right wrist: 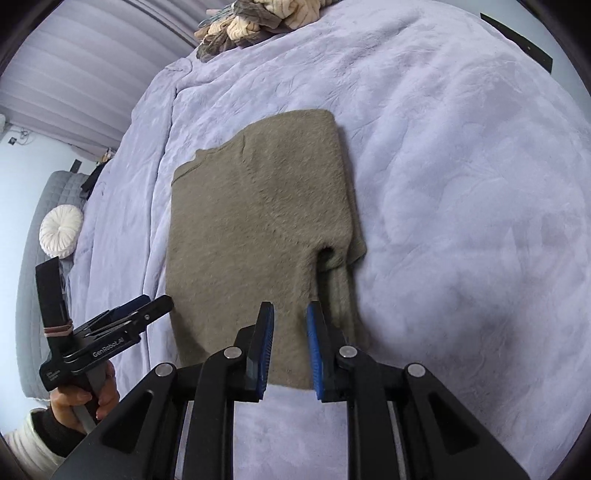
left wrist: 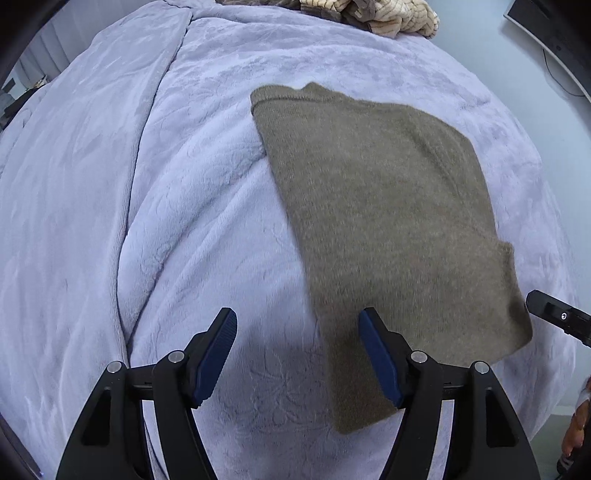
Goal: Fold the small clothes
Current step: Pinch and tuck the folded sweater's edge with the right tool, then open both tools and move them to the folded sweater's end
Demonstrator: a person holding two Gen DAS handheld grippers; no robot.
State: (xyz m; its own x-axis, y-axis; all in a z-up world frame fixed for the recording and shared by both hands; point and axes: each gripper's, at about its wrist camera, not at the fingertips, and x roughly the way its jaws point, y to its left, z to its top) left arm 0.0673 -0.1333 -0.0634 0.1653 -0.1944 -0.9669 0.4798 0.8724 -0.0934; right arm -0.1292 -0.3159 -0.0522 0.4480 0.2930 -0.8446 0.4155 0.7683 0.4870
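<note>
Left wrist view looks steeply down on a plush lavender blanket (left wrist: 110,221) spread over a bed, with a fuzzy olive-brown knitted garment (left wrist: 388,206) lying flat on it, folded into a long panel. The left gripper (left wrist: 298,354) hangs above the blanket with its blue-padded jaws spread wide and nothing between them — its right finger overlaps the garment's near edge in the picture, though contact cannot be told. Right wrist view shows the same garment (right wrist: 255,229), one folded layer sticking out along its right side. The right gripper (right wrist: 290,350) sits over the garment's near edge with its jaws drawn close, a narrow gap left; whether any knit is pinched cannot be told. At the blanket's far end lies a heap of beige and grey clothes (right wrist: 255,22). A hand (right wrist: 85,402) holds the left gripper's handle.
</note>
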